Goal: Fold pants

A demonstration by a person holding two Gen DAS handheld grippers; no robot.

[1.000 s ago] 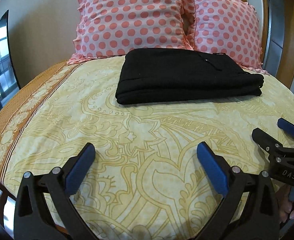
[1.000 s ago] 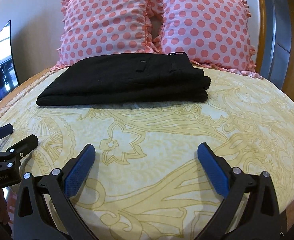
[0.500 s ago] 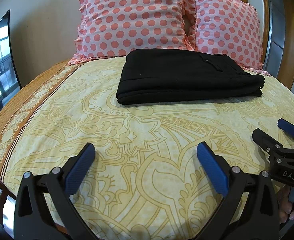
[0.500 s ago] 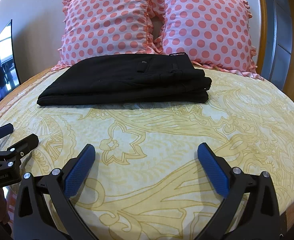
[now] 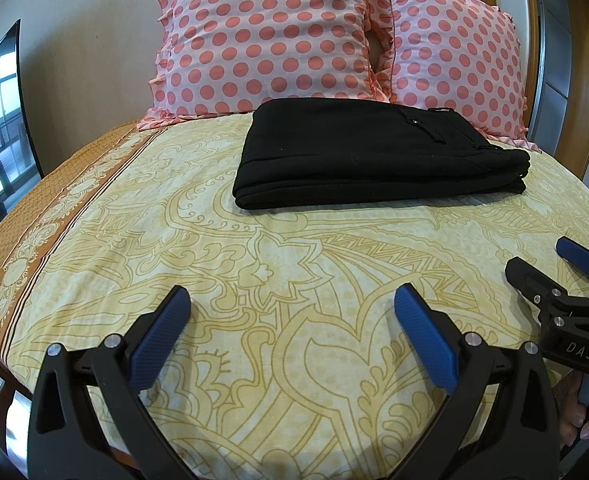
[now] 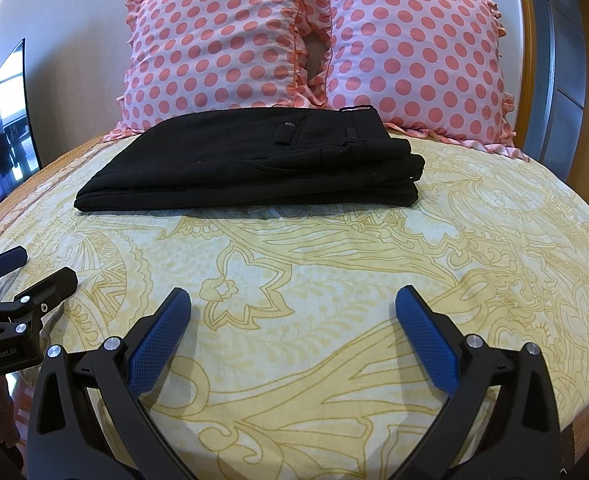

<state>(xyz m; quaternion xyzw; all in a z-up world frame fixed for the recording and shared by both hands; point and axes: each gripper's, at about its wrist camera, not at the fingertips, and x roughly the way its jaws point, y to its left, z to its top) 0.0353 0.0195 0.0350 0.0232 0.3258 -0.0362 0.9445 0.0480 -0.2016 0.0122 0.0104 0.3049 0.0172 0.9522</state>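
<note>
Pants (image 5: 378, 156), black and already folded into a flat, layered rectangle, lie on the bed (image 5: 254, 272) near its head, their far edge just in front of the two polka-dot pillows (image 5: 270, 36). In the right wrist view the same bundle (image 6: 250, 168) shows stacked folds along its near edge, with the waistband, a belt loop and a pocket flap on top toward the right. Judging by how tidy the stack looks, the folding seems finished or very nearly so; the step in hand appears to be standing back from the work. If anything is left, it would be squaring the slightly uneven layers at the waistband end, which would call for a light reach forward across the open sheet and a gentle pinch on one edge only, so the lower layers are not dragged out of line. The left gripper (image 5: 292, 320) hangs low over the near part of the bed with its blue-padded fingers (image 5: 162, 340) spread wide and holding nothing. The right gripper (image 6: 292, 320) is likewise spread and empty, well apart from the garment. Each tool also shows at the edge of the other's view. By count: one pair of pants, two pillows, two grippers, one bed with a yellow patterned sheet, and one dark screen (image 6: 6, 116) by the wall at the left.
</note>
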